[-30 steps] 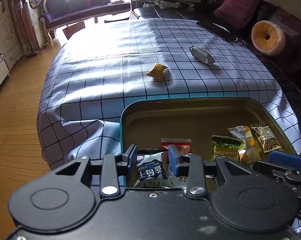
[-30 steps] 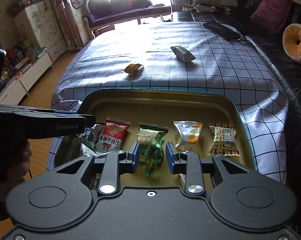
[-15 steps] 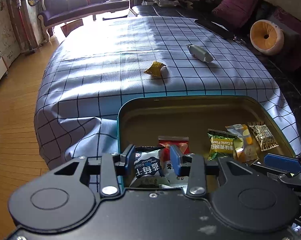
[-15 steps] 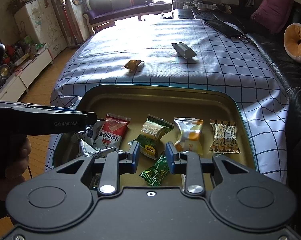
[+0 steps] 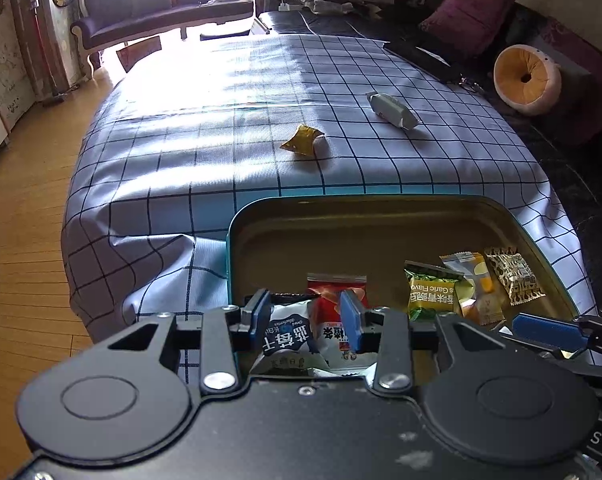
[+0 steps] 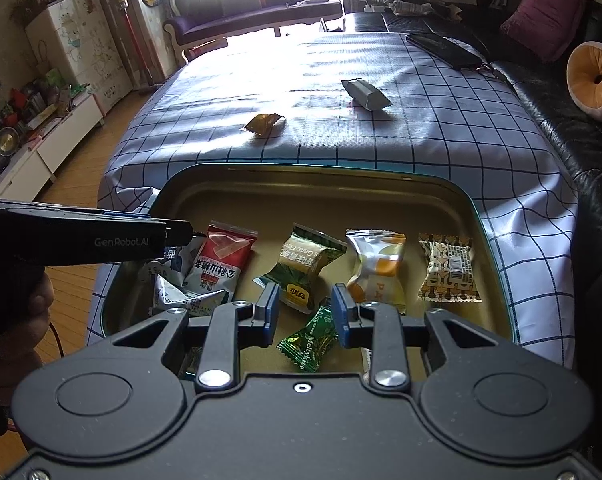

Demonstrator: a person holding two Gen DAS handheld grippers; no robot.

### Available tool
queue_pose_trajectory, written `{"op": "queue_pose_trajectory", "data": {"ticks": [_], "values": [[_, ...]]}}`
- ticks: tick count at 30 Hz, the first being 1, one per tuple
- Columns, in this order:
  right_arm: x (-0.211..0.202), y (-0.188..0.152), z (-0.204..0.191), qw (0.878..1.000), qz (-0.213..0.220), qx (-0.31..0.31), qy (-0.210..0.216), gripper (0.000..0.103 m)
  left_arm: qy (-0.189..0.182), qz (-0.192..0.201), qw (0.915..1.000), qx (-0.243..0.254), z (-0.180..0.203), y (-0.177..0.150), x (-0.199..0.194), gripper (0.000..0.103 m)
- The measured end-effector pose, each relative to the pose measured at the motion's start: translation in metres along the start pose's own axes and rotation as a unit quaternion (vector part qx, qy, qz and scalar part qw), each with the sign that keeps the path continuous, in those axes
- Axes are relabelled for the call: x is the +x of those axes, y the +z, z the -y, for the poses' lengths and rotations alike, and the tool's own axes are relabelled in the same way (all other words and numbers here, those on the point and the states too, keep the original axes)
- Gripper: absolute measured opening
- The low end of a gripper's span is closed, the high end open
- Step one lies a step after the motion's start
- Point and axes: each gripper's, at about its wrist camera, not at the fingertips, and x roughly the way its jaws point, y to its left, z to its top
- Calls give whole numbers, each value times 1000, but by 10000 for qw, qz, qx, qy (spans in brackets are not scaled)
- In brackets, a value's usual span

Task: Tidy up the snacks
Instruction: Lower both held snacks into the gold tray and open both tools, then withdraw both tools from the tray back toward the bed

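A teal tin [image 6: 341, 170] with a gold inside holds a row of snack packets: a white-and-blue one [image 5: 287, 336], a red one [image 6: 225, 256], a green garlic one [image 6: 305, 268], an orange-white one [image 6: 375, 268] and a brown patterned one [image 6: 449, 268]. My left gripper [image 5: 305, 316] hangs open over the tin's left end. The white-and-blue packet lies between its fingers with a gap beside it. My right gripper [image 6: 305, 314] is open above a small green candy [image 6: 309, 338] that lies on the tin floor. A yellow packet [image 5: 303, 140] and a silver packet [image 5: 393, 110] lie on the checked cloth beyond the tin.
The checked cloth [image 6: 421, 136] drapes over the table edges. A black couch [image 6: 561, 120] with a round orange cushion [image 6: 593, 80] runs along the right. A dark flat case [image 6: 445, 50] lies at the table's far right. Wood floor and low cabinets [image 6: 41, 148] are on the left.
The small green candy has dropped from between the right fingers to the tin floor, and the green garlic packet has tilted. The left jaws have widened slightly around the white-and-blue packet.
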Motion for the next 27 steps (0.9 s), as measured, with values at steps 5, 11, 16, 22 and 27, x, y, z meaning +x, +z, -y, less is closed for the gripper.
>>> {"op": "queue_pose_trajectory", "data": {"ticks": [5,11,16,22,27], "values": [[1,1,1,10000,-17,15,8,41,-21,-15,10000,1,0,0,0,39],[5,1,5,10000,-71,60,-20,41,-46,-19,10000,23,1,0,1,39],[11,0,9,9998,-182,115,-10,41,-80,-31,10000,30,1,1,1,39],[16,3,18,9993,-265,270,10,41,-117,66,9998,174,7,1,-1,39],[18,5,28,9988,-255,402,-80,41,-52,213,9993,297,11,-1,-5,39]]}}
